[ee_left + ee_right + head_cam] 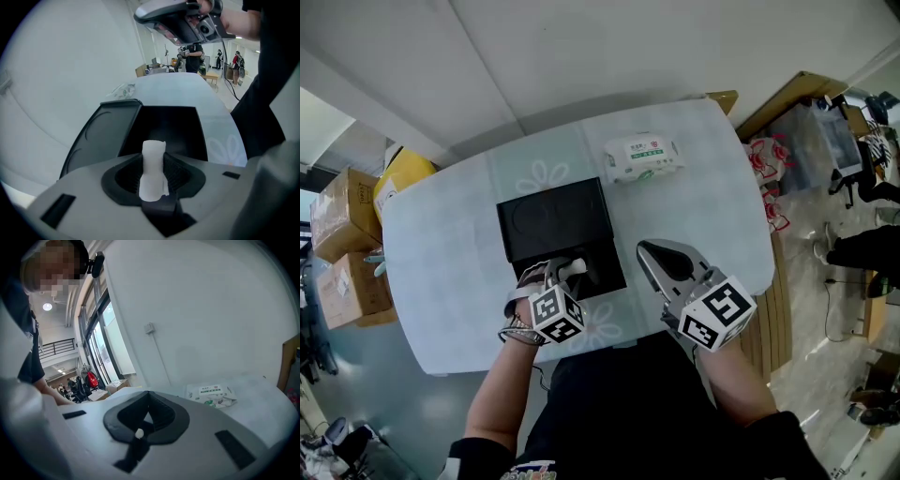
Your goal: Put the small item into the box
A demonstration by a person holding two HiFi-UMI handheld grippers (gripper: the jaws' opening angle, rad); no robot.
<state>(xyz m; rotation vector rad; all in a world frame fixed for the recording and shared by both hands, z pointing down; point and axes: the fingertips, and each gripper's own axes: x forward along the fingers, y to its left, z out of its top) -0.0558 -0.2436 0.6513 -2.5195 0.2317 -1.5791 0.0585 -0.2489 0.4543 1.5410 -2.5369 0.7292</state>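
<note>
Your left gripper (570, 272), nearest the lens, has its jaws part-way apart and clamped on a small white cylinder-like piece (153, 171), which stands upright between the ribbed black pads with its top poking past the tips. You are holding it tilted steeply down over the near edge of the open black rectangular box (602, 272), so the piece hangs above the cavity and is not yet inside. A flat black lid with a ring pressed into it (551, 218) lies against the box's far side; whether the two are hinged cannot be made out. Your right gripper (149, 394) hovers just right of the box, above the pale blue table with white flower prints (441, 272), and its jaws appear to be drawn together with nothing between them. Beyond the lid, near the table's far edge, rests a white soft pack of wipes with a green label (643, 157).
</note>
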